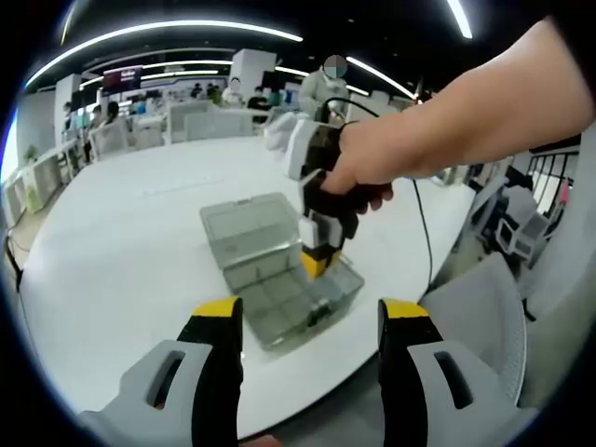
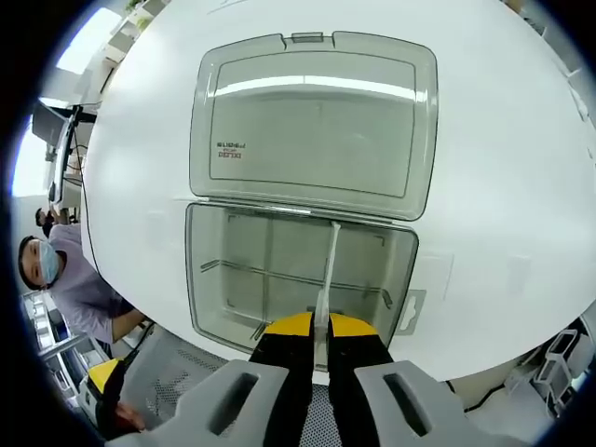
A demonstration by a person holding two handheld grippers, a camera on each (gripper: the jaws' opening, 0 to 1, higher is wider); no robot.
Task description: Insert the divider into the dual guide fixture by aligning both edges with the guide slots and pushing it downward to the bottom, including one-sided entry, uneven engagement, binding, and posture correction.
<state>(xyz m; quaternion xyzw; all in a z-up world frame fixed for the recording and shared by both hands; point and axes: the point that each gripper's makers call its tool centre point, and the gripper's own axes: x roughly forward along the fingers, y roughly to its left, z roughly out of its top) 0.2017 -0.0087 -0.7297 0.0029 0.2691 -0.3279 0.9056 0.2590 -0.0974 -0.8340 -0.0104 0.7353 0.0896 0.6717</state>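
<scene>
A clear plastic box (image 2: 223, 307) lies on the white table (image 2: 503, 186) with its lid (image 2: 312, 121) folded open and flat. A thin clear divider (image 2: 331, 265) stands edge-on inside the box, running from the hinge side to the near wall, right of centre. My right gripper (image 2: 319, 328) is shut on the divider's near end. In the left gripper view the box (image 1: 270, 265) sits ahead, and the right gripper (image 1: 319, 256), held by a hand, points down into its right side. My left gripper (image 1: 310, 312) hangs open short of the box, with nothing between its jaws.
Other clear dividers (image 2: 270, 275) cross the box's left part. The table edge (image 1: 307, 396) is close behind the box. A grey chair (image 1: 503, 307) stands right of it and a black cable (image 1: 424, 223) trails off the table. A person (image 2: 65, 279) sits at left.
</scene>
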